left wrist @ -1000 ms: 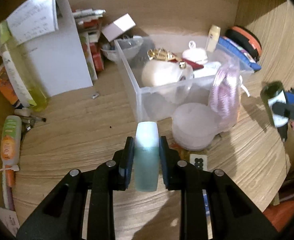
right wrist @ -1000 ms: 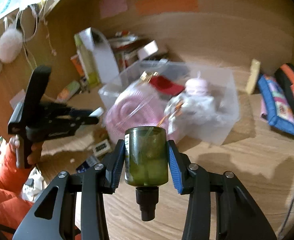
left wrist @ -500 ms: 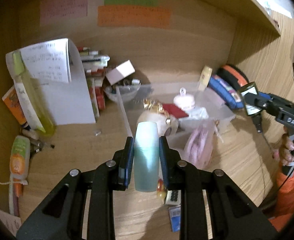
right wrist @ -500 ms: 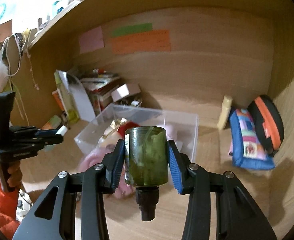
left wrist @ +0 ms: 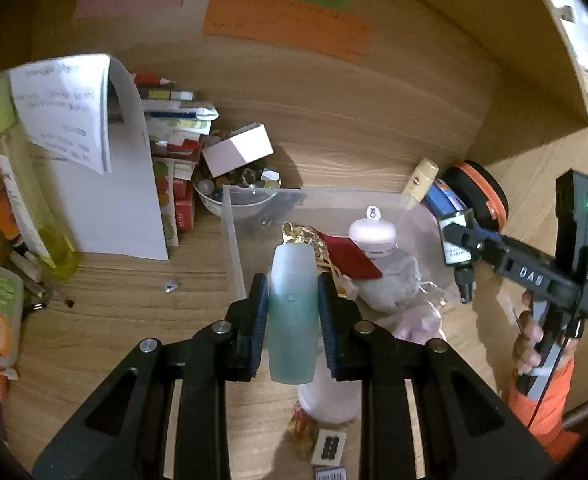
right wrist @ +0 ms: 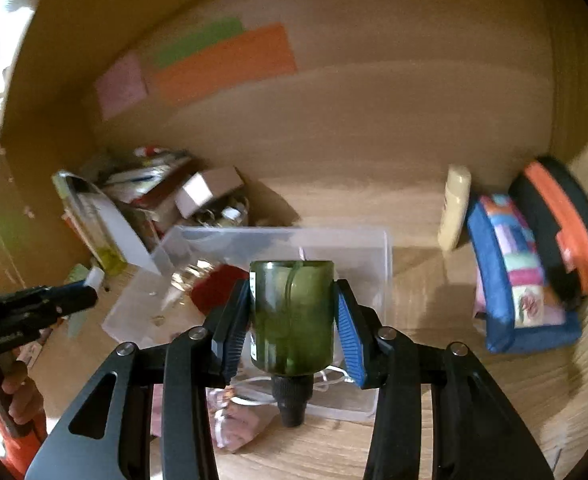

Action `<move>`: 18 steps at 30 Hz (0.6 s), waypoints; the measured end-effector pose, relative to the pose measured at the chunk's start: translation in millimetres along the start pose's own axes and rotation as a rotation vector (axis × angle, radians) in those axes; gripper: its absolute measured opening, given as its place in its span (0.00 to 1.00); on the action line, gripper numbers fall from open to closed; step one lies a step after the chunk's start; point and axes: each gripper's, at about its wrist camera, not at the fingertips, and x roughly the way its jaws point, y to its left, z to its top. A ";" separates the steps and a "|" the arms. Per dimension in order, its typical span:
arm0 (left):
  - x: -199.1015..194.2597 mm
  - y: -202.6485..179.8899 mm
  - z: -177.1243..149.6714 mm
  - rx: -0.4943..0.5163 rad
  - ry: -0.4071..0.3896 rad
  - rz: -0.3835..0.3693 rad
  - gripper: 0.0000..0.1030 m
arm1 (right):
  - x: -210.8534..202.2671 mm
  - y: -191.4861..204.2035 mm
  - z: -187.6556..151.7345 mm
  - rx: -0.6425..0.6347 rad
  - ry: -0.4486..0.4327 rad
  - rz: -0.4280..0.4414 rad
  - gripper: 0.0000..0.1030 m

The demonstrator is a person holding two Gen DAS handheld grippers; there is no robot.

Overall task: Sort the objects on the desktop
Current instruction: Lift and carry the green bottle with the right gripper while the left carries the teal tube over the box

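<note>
My left gripper (left wrist: 292, 300) is shut on a frosted teal tube (left wrist: 292, 316), held above the near-left corner of a clear plastic bin (left wrist: 230, 236). Inside the bin lie a gold chain, a red card and a white round jar (left wrist: 371, 236). My right gripper (right wrist: 292, 304) is shut on a dark green glass bottle (right wrist: 292, 316), cap pointing toward the camera, above the bin (right wrist: 385, 264). In the left wrist view that right gripper (left wrist: 459, 236) and its green bottle (left wrist: 455, 248) hover at the bin's right end, a hand (left wrist: 527, 344) holding the handle.
A bent white paper (left wrist: 106, 168), a yellow-green bottle (left wrist: 26, 200), stacked boxes and a glass bowl (left wrist: 234, 194) crowd the back left. A cream tube (right wrist: 453, 208), a blue patchwork pouch (right wrist: 513, 272) and an orange-black case (right wrist: 561, 232) lean at the right wall. A pink mesh bag (left wrist: 413, 324) lies before the bin.
Both grippers have risen and swung over the bin, each keeping its item. The right gripper has travelled sideways toward the bin's right end; the view now takes in more of the back wall.
</note>
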 end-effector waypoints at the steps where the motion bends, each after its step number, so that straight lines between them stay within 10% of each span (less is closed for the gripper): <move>1: 3.5 0.2 0.3 -0.003 0.004 -0.001 0.23 | 1.7 -1.0 -0.4 -0.003 0.001 -0.006 0.37; 18: 44.6 0.2 -5.7 0.000 0.080 -0.003 0.23 | 42.3 2.3 -15.2 -0.063 0.100 -0.088 0.37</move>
